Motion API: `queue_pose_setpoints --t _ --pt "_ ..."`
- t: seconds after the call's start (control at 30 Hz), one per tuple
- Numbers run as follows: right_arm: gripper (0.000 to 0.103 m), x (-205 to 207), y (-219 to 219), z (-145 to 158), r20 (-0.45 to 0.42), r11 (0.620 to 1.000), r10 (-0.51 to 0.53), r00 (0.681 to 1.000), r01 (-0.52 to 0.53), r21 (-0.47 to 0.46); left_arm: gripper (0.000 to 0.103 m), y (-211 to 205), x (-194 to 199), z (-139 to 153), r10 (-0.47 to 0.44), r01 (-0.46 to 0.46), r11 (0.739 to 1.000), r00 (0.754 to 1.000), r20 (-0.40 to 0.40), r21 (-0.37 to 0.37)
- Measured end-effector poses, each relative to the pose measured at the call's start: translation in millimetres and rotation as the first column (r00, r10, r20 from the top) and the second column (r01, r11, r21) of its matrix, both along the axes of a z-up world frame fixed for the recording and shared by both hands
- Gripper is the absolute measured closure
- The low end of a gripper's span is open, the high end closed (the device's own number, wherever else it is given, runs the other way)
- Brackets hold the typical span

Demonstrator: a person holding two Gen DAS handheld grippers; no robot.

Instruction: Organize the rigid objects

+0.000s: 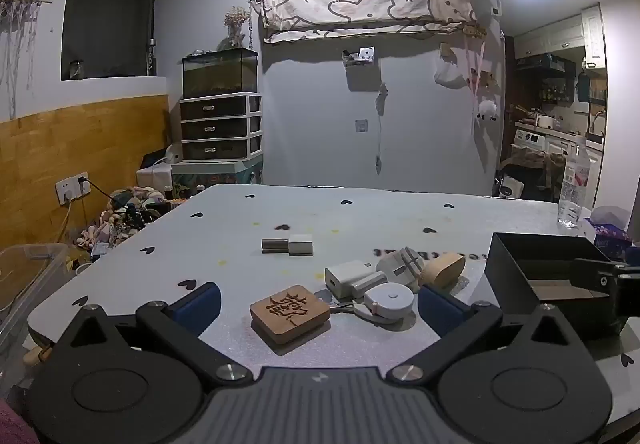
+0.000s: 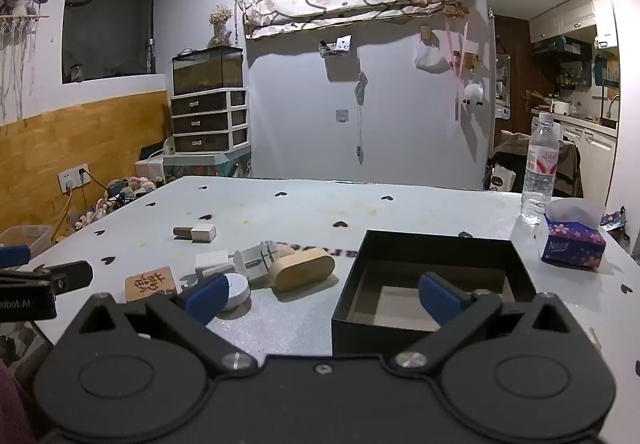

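Two claws are hovering over a white desk (image 1: pixel 280 212) dotted with small black hearts, each tipping slightly downward toward the surface. The left claw (image 1: pixel 319 300) is standing spread as wide as it goes, gripping nothing, its blue pads flanking a square wooden tile (image 1: pixel 290 314) carved with a Chinese character. The right claw (image 2: pixel 322 298) is likewise gaping fully and holding nothing, one pad sitting in front of a round white tape measure (image 2: pixel 236 286), the other in front of the one black box (image 2: pixel 434 284), which is lying open with nothing visible inside at the desk's right.

The loose items are clustering between tile and box: one white charger (image 1: pixel 346 278) lying just left of a round grey slotted gadget (image 1: pixel 402 264), one oval wooden block (image 1: pixel 444 269) resting on its edge beside the box, and the tape measure touching the charger's near end. One small grey-and-white plug piece (image 1: pixel 288 245) is sitting apart, farther back on the desk.

One clear water bottle (image 2: pixel 540 172) with a red-and-white label is standing upright at the far right, just behind one tissue pack (image 2: pixel 574 240); its brand name is too blurred to read surely. Lettering on the desk beyond the block is partly hidden. The left claw's body, seen from the right wrist, is bearing text ending "obot.AI".
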State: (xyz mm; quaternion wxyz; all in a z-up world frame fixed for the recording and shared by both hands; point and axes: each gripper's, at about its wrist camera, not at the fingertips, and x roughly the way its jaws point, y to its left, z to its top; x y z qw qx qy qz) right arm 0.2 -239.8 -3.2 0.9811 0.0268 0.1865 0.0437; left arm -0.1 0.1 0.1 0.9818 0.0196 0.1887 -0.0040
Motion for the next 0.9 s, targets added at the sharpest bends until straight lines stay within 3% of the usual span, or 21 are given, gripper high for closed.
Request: queue_pose_setpoints --t 0.9 --pt "0.001 0.0 -0.9 1.1 -0.001 1.0 -0.001 1.0 0.001 -0.006 0.0 -0.1 0.1 -0.1 0.001 -0.001 1.0 1.0 -0.002 -0.003"
